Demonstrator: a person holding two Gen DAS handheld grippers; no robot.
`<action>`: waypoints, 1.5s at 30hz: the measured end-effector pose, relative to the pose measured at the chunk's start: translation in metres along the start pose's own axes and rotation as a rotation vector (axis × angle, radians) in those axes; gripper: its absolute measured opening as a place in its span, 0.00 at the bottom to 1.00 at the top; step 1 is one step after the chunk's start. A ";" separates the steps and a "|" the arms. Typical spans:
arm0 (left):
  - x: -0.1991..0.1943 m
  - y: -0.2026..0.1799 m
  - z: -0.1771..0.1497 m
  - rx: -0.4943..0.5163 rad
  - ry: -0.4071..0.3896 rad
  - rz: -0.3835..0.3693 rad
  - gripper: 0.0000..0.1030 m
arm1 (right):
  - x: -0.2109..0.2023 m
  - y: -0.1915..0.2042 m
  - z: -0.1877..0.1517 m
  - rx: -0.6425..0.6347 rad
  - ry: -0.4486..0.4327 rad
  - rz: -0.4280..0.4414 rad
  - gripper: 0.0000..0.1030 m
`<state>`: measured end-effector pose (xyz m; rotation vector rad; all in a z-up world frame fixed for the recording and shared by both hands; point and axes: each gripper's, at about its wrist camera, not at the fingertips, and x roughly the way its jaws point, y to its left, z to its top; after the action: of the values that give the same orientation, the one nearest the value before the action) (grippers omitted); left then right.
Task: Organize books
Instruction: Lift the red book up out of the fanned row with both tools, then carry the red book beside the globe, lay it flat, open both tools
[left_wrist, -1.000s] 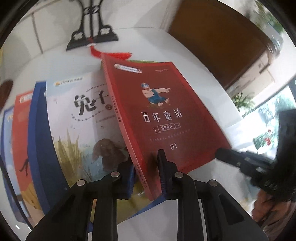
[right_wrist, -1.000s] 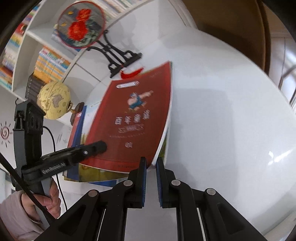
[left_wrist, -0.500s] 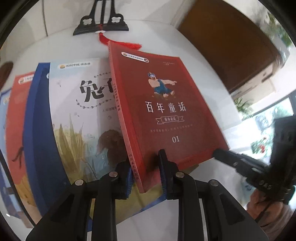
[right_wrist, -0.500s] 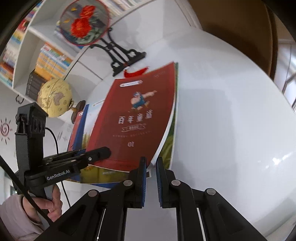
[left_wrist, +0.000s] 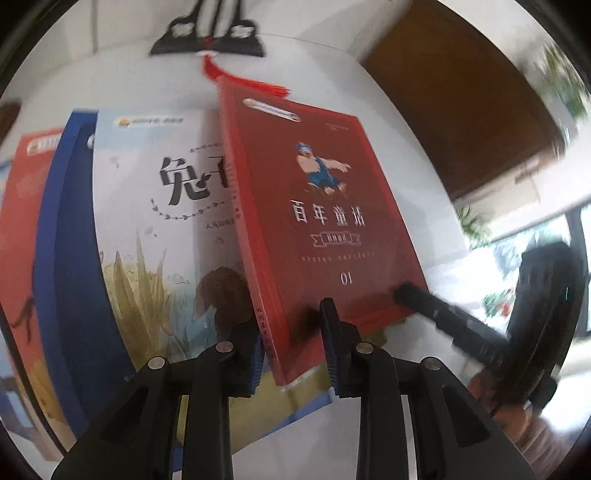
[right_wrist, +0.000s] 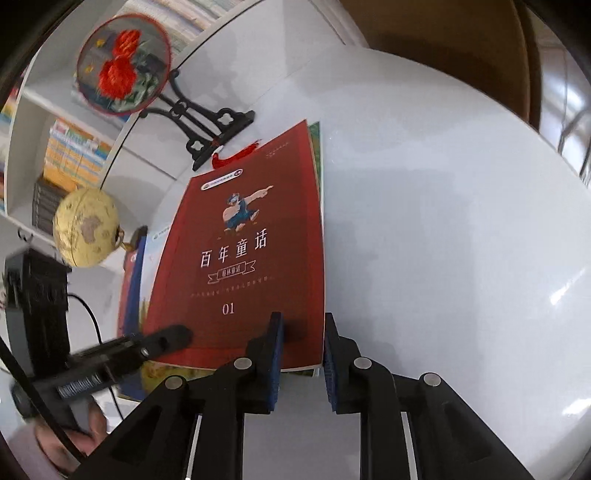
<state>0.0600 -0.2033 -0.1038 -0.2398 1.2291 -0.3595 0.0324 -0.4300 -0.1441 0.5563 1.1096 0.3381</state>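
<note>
A red storybook (left_wrist: 325, 221) lies tilted on top of a fanned row of books, overlapping a white rabbit-title book (left_wrist: 155, 221). My left gripper (left_wrist: 291, 350) straddles its lower spine corner. Its jaws are opening, and the right pad (left_wrist: 332, 354) stands off the cover. My right gripper (right_wrist: 301, 347) straddles the red book's (right_wrist: 240, 258) lower fore-edge corner. Its jaws are opening too, one finger over the cover and one over the table, neither pressing. The other view shows each tool as a black bar: the right gripper (left_wrist: 410, 295) and the left gripper (right_wrist: 177, 336).
Blue (left_wrist: 70, 240) and orange (left_wrist: 22, 221) books fan out to the left, and a green one (right_wrist: 316, 147) peeks from under the red. A black fan stand (left_wrist: 210, 40) with a red tassel (left_wrist: 243, 79), a globe (right_wrist: 86, 227) and shelves (right_wrist: 74, 151) stand behind. White tabletop (right_wrist: 443, 221) spreads to the right.
The right gripper's jaws were shut just short of the red book; they have parted and moved onto its corner. The left jaws have widened a little around the spine corner.
</note>
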 end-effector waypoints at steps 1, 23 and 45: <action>0.000 -0.005 0.000 0.035 -0.013 0.032 0.21 | -0.001 0.002 0.000 -0.020 -0.005 -0.010 0.14; -0.062 -0.050 -0.046 0.233 -0.206 0.262 0.21 | -0.061 0.106 -0.011 -0.502 -0.173 -0.054 0.11; -0.001 -0.032 -0.069 0.144 0.000 0.094 0.20 | -0.037 0.030 -0.043 -0.367 0.062 0.010 0.12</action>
<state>-0.0105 -0.2316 -0.1131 -0.0576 1.2045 -0.3644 -0.0216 -0.4138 -0.1135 0.2270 1.0722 0.5567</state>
